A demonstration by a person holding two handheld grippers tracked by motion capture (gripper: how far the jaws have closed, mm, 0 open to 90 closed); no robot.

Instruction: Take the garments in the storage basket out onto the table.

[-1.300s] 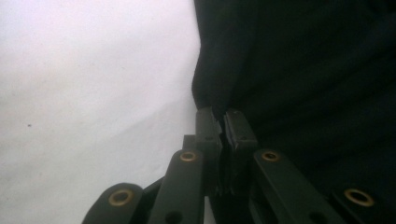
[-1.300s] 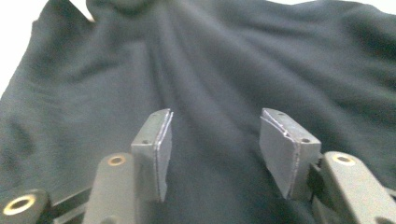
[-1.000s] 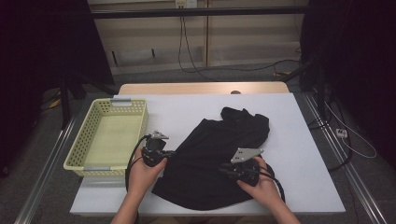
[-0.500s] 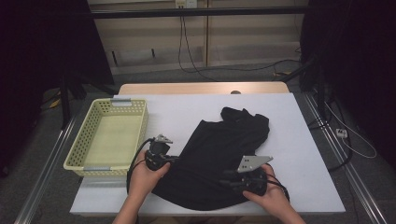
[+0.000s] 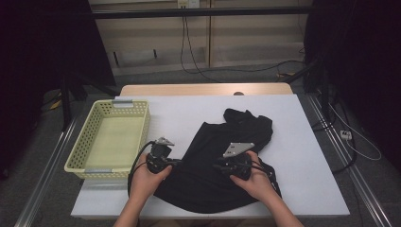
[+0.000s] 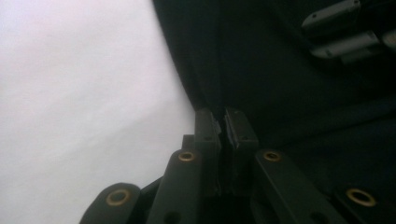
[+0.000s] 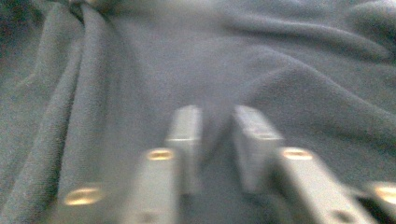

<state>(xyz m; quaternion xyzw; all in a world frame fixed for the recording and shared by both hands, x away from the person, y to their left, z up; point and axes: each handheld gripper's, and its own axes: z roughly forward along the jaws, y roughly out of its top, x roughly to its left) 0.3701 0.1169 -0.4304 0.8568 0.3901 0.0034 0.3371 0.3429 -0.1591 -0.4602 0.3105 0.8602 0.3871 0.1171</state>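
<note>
**A:** What is the left hand-held gripper point(image 5: 176, 162) doing?

**B:** It is lying low at the left edge of the black garment point(image 5: 222, 165), its jaws drawn together and pinching that edge. In the left gripper view the pads point(image 6: 207, 133) are nearly meeting, with the dark hem point(image 6: 198, 100) running down between them and the white surface point(image 6: 84, 102) spreading off to one side.

**A:** And the right hand-held gripper point(image 5: 218, 167)?

**B:** It is sitting on the middle of the garment, pointing toward the left one. Its jaws have just been closing. In the right gripper view, which is blurred, the pads point(image 7: 187, 135) are standing a little apart with a ridge of cloth point(image 7: 219, 126) rising between them; whether they are pressing on it I cannot tell.

**A:** Where is the garment lying?

**B:** It is lying rumpled on the white surface point(image 5: 307, 142), toward the near edge, its narrow end reaching away toward the far right. Both hands are resting at its near half.

**A:** Anything beyond it?

**B:** A pale yellow basket point(image 5: 142, 127) is standing at the left of the surface, just beside the left hand point(image 5: 146, 182), apart from the garment.
</note>
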